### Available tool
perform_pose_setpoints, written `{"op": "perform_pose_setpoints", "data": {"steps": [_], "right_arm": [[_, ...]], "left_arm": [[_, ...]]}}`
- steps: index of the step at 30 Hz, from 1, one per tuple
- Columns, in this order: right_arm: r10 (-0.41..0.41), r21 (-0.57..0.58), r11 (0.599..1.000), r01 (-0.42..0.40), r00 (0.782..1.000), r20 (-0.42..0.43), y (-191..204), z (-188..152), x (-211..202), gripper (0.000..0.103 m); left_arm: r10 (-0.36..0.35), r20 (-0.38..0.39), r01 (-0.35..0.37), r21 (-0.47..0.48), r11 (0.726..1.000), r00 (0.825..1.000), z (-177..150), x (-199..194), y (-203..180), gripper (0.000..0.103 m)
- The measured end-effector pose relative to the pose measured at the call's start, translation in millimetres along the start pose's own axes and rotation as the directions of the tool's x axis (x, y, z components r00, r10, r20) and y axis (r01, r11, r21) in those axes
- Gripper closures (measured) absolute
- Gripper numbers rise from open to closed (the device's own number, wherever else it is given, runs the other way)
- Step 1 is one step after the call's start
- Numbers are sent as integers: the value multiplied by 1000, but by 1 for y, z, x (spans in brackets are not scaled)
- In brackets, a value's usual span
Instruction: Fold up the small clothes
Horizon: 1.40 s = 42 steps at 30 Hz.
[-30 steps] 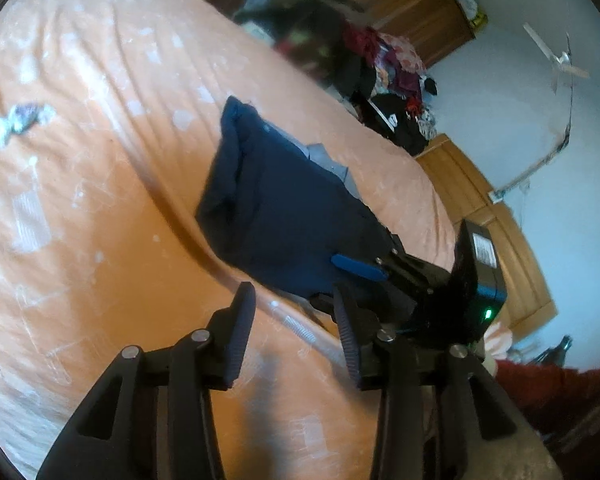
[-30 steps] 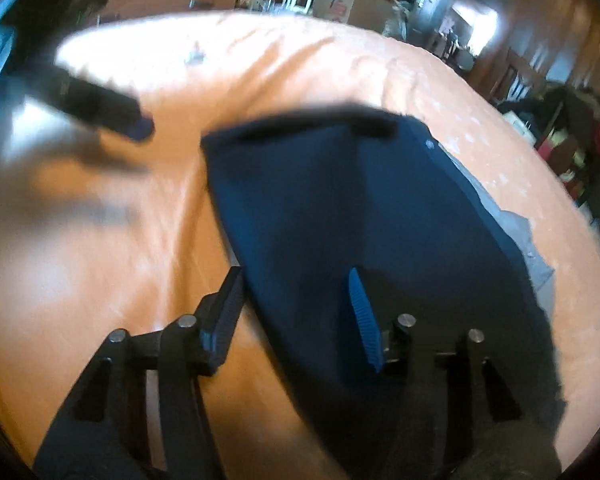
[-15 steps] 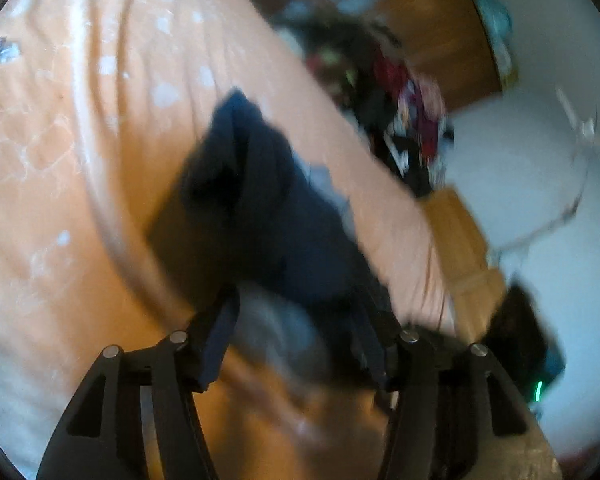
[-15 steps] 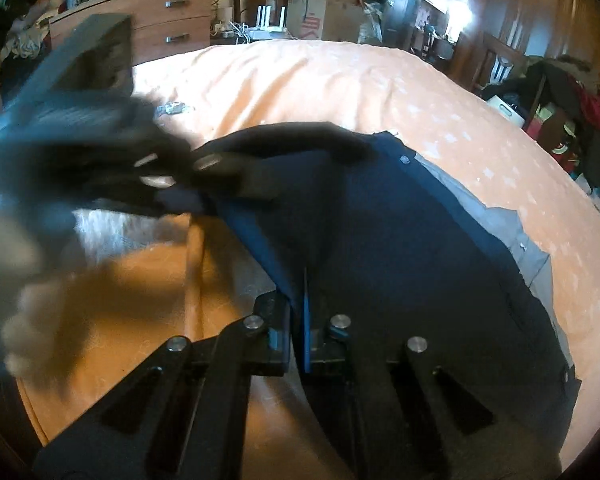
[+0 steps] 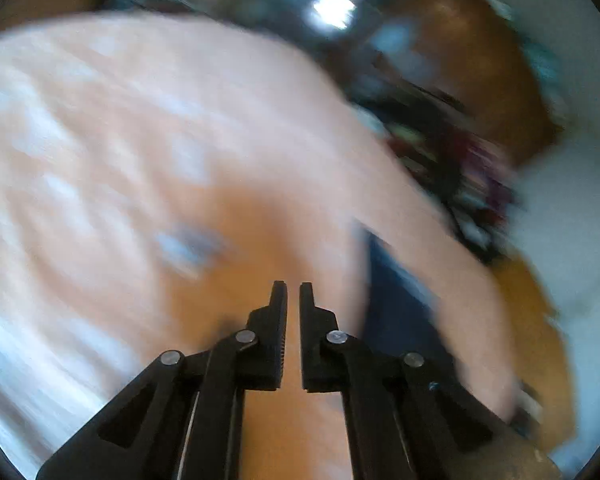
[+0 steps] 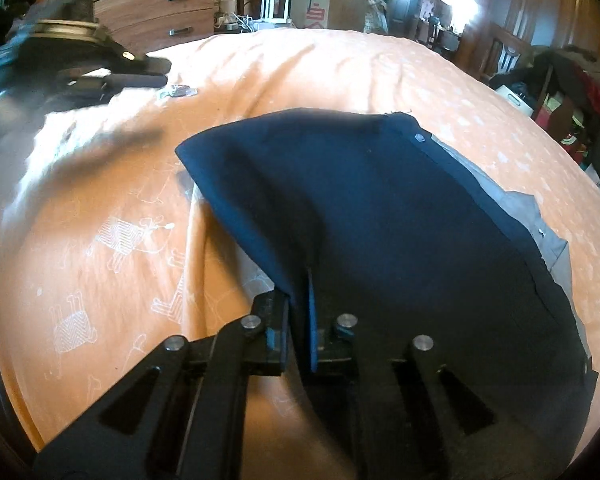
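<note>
Garment (image 6: 380,216) edge in right gripper (image 6: 298,332)

left wrist view motion-blurred, navy garment (image 5: 396,304) smeared

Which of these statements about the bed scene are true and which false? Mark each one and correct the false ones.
1. The right gripper is shut on the edge of the dark navy fabric garment. True.
2. The left gripper holds the garment too. False: its nearly closed fingers hold nothing, over bare sheet.
3. The garment lies on an orange printed bed sheet. True.
4. A grey cloth layer shows along the garment's left edge. False: it peeks out at the right edge.
5. A wooden chest of drawers stands beyond the bed. True.
</note>
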State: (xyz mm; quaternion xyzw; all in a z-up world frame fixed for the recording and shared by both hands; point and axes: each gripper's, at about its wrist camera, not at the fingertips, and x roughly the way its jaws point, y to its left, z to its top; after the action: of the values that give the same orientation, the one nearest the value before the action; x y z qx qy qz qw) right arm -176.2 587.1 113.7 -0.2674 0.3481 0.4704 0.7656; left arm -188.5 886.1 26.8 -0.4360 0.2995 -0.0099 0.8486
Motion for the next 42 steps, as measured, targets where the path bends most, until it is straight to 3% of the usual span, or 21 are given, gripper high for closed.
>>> {"op": "perform_pose_setpoints", "data": {"steps": [1, 2, 3, 5, 8, 11, 16, 19, 20, 21, 25, 29, 31, 34, 36, 38, 42], "right_arm": [[4, 2, 1000, -4, 1000, -1, 2, -1, 0, 87], [17, 0, 1000, -17, 1000, -7, 3, -2, 1, 69], [30, -8, 1000, -31, 999, -15, 6, -3, 1, 45], [44, -32, 998, -45, 999, -9, 14, -7, -7, 33], [61, -19, 998, -60, 998, 24, 13, -15, -31, 33], [48, 116, 992, -58, 995, 82, -11, -27, -50, 34], [-19, 410, 912, -18, 996, 85, -76, -56, -51, 38], [0, 485, 875, -12, 1000, 26, -98, -76, -37, 55], [3, 514, 857, -17, 1000, 26, -105, -83, -39, 62], [3, 537, 843, -22, 999, 37, -110, -88, -45, 64], [-67, 591, 806, 41, 998, 22, -135, -119, -72, 57], [-135, 672, 727, 139, 989, -59, -170, -183, -102, 52], [-177, 693, 694, 194, 979, -98, -185, -215, -124, 52], [-241, 687, 671, 278, 959, -152, -184, -233, -154, 51], [-286, 648, 698, 304, 948, -137, -168, -229, -175, 46], [-324, 559, 762, 328, 940, -110, -133, -214, -189, 40], [-348, 344, 871, 350, 935, -71, -60, -192, -182, 22]], "left_arm": [[-36, -29, 37, 27, 999, 999, -11, 8, -12, 71], [-77, -60, 80, 51, 995, 995, -23, 18, -23, 66], [-90, -82, 96, 78, 992, 993, -30, 26, -31, 66], [-62, -140, 80, 127, 989, 988, -40, 49, -44, 66], [-30, -166, 58, 166, 984, 986, -43, 68, -58, 64], [44, -152, -1, 275, 961, 987, -47, 81, -79, 57], [130, -211, -36, 400, 916, 969, -77, 118, -95, 55], [169, -244, -32, 484, 875, 955, -88, 152, -108, 52], [189, -254, -45, 482, 875, 948, -90, 161, -105, 52], [184, -272, -45, 446, 894, 945, -88, 166, -97, 52], [94, -275, -6, 304, 953, 957, -73, 151, -70, 60], [110, -240, -42, 274, 961, 964, -66, 138, -54, 60], [150, -214, -89, 271, 958, 965, -61, 127, -47, 59], [229, -153, -183, 267, 946, 961, -53, 106, -41, 59], [274, -121, -231, 286, 930, 954, -54, 94, -41, 52], [291, -109, -248, 300, 921, 950, -59, 85, -45, 45], [272, -134, -231, 265, 936, 953, -77, 81, -40, 35]]}}
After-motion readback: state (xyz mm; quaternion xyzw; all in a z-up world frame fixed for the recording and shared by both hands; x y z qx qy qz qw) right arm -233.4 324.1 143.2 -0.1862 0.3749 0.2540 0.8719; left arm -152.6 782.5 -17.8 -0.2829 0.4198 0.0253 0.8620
